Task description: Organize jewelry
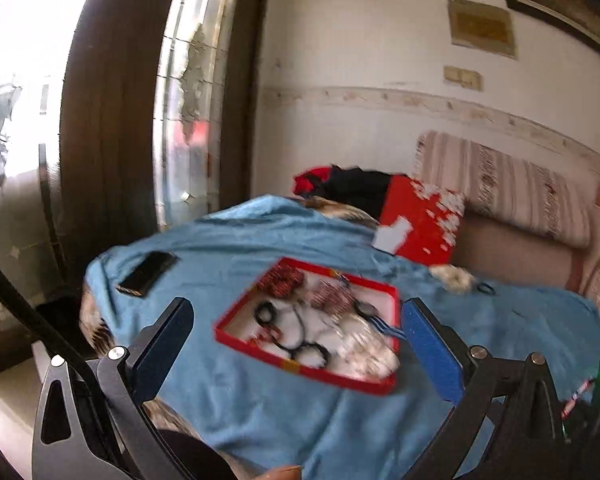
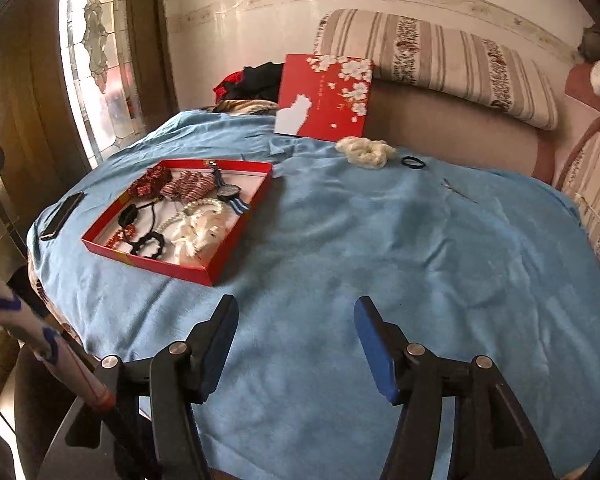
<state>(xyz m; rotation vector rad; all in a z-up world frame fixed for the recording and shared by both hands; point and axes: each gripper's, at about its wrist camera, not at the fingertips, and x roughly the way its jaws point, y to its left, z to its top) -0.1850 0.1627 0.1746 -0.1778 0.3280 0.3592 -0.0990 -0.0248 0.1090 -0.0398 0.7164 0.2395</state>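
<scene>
Most of the sorting looks done: the red box [image 2: 236, 240] on the left of the blue cloth [image 2: 380, 260] already holds red-patterned scrunchies [image 2: 172, 184], black hair ties [image 2: 150, 242], a pearl strand [image 2: 198, 210], a watch with a striped band [image 2: 229, 192] and a bundle of white fabric [image 2: 198, 236], with what may be red beads at its near left corner, though they are too small to be sure. Left outside are three things at the far right of the cloth: a white scrunchie [image 2: 364, 151], a black hair tie [image 2: 413, 161] just beside it, and a thin metal piece [image 2: 458, 191] a little nearer, perhaps a pin. The box's flowered lid [image 2: 324, 96] leans upright against the sofa [image 2: 452, 124] at the far edge, so closing the box is likely also still to do. A dark phone [image 2: 62, 210] lies left of the box. The right tongs [image 2: 296, 322] are open and empty, hanging over bare cloth near the front, well apart from the loose items. The left tongs [image 1: 296, 320] are also spread wide and hold nothing, framing the box in a blurred view. By my reading, the loose pieces at the far right come next.
</scene>
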